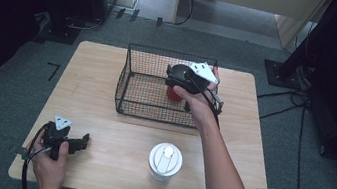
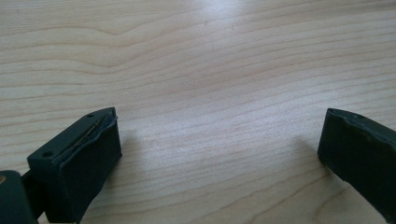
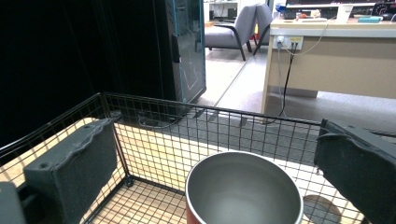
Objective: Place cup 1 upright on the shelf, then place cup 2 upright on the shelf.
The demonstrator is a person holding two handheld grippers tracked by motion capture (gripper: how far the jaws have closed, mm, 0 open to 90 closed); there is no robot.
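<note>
Wood table (image 1: pixel 115 132): wire basket (image 1: pixel 131 76) w/ red cup (image 3: pixel 243 189) inside. R gripper (image 3: pixel 219 154) jaws wide, straddling cup. L gripper (image 2: pixel 219 149) jaws wide, nothing between. No legible labels.

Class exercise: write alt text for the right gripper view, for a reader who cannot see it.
An open red metal cup with a steel interior stands inside a black wire mesh basket, between the right claw's two spread black jaws. Beyond the basket are grey carpet and a beige desk.

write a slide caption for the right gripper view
Open right gripper poised over a red steel cup inside the wire basket.
</note>
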